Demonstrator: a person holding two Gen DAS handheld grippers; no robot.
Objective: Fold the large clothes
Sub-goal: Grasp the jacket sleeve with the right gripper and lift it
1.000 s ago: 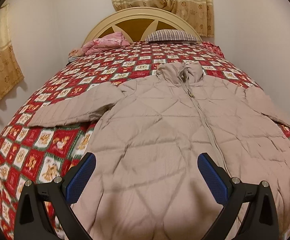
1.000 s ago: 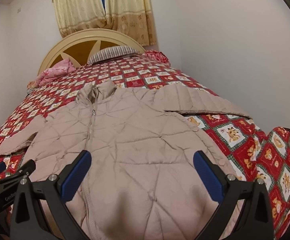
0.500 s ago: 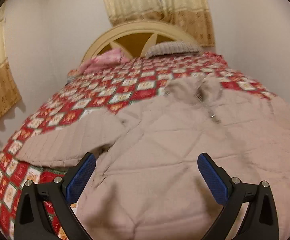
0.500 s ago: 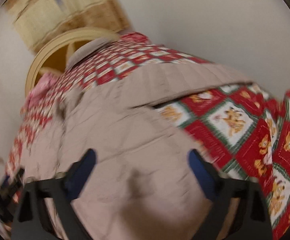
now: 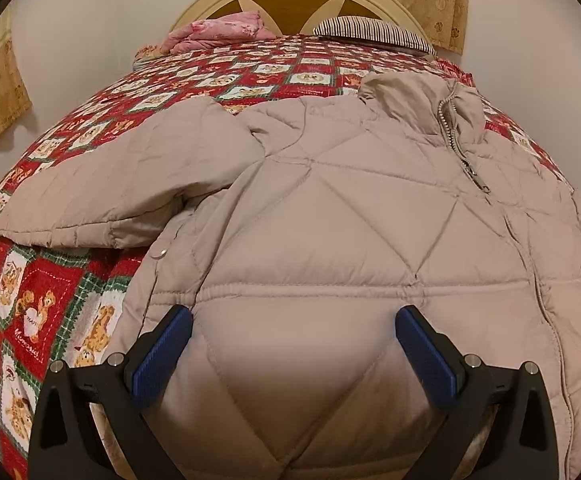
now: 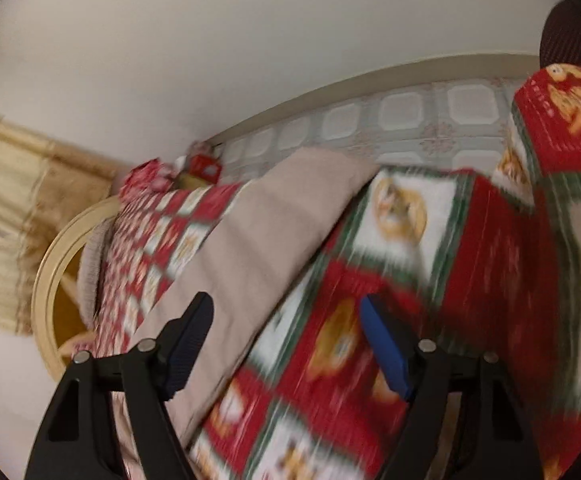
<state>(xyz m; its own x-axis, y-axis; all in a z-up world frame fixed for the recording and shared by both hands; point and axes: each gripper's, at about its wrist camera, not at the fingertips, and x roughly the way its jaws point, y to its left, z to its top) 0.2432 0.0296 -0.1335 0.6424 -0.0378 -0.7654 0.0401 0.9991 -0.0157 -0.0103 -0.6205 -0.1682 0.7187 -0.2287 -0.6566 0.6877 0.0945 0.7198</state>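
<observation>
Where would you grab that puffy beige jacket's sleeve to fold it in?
Probably the cuff end of the sleeve, coming in from the outer bed edge. It lies flat and stretched out on the quilt, with its end free, so open jaws could slip around that thin edge and carry it over the jacket.

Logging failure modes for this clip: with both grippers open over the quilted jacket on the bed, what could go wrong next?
1. The left gripper hovers open over a puffy body panel of the jacket; closing here may pinch only the top layer.
2. The right gripper straddles the sleeve edge and the bedspread, so it might catch both.
3. The right view is motion-blurred, so its aim looks uncertain.
</observation>
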